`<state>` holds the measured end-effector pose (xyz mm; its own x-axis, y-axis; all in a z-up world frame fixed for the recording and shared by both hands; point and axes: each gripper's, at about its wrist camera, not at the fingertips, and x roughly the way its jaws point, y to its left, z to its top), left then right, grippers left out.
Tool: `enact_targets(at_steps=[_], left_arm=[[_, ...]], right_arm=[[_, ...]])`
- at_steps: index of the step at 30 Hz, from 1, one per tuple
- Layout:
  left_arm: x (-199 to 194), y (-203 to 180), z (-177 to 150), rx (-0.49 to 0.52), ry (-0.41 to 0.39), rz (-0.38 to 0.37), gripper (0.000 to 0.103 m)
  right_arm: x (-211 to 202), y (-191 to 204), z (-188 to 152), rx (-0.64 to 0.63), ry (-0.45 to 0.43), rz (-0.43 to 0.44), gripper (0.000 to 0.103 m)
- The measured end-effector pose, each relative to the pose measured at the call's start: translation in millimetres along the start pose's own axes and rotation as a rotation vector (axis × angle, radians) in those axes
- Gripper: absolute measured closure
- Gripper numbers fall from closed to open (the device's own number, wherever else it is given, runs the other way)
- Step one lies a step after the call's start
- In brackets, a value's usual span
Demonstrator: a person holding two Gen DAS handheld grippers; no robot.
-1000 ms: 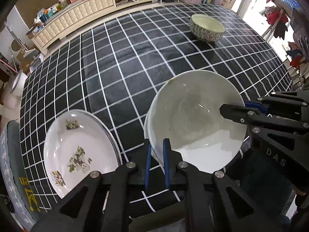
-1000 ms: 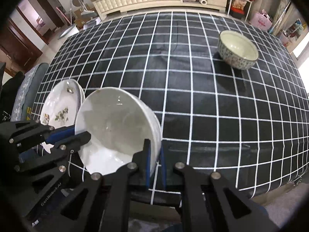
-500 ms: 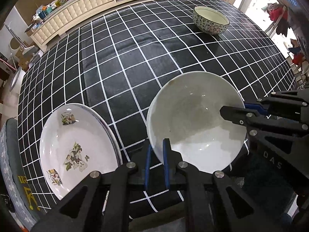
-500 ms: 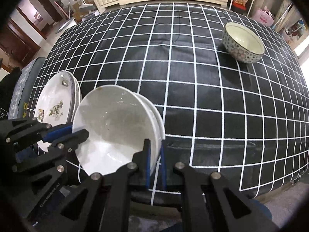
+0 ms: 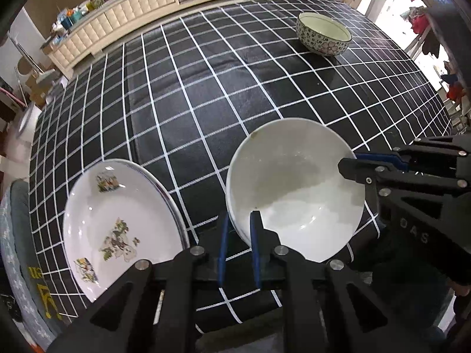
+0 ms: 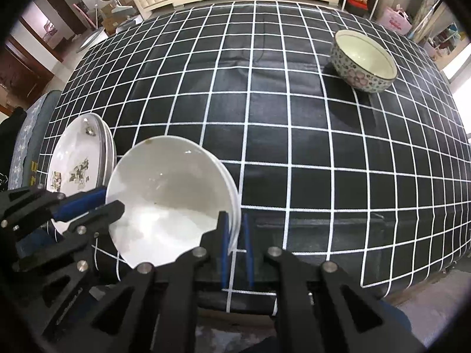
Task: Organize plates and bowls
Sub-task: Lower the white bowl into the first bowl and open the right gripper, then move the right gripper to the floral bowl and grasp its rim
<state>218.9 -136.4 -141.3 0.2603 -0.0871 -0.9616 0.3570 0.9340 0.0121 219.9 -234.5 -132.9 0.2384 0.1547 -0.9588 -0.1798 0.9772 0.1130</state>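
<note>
White bowl (image 5: 294,194) gripped at both rims: left tool (image 5: 238,247) loosening, right tool (image 6: 235,244) pinching tight. Patterned bowl (image 6: 363,60) far across table (image 6: 265,117) (right side nearer).

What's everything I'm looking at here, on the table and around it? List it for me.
white bowl: what looks like a nested stack, exact count unclear; plain white; near table edge, tilted, rim gripped from both sides
flowered plates: a stack, count unclear; white with flower prints; near-left part of the table
patterned bowl: one; blue-speckled with pink flower, cream inside; far right of the table, upright
tablecloth: one; black with white grid; covers the table
cabinet: one; cream, tufted front; beyond the table, clutter on top
left gripper: black, blue pads; jaws opening, bowl rim between them
right gripper: black, blue pads; clamped on bowl rim
</note>
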Motion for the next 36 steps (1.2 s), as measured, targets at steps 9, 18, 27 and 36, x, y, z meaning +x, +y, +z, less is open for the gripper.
enact_targets(at_steps=[9, 18, 27, 36], left_arm=[[-17.4, 11.4, 6.2, -0.044, -0.035, -0.004, 0.083], [-41.3, -3.9, 24.9, -0.001, -0.089, 0.024, 0.077], [-63.7, -26.1, 60.3, 0.015, -0.158, 0.014, 0.071], [-67.7, -49.1, 102.5, 0.05, -0.183, 0.016, 0.067]], right_arm=[[-22.8, -13.1, 1.8, 0.051, -0.092, 0.022, 0.051], [-62.2, -38.3, 3.7, 0.099, -0.207, 0.009, 0.043], [-89.2, -74.0, 16.6, 0.105, -0.261, -0.03, 0.04], [-101.9, -105.6, 37.4, 0.092, -0.288, -0.074, 0.036]])
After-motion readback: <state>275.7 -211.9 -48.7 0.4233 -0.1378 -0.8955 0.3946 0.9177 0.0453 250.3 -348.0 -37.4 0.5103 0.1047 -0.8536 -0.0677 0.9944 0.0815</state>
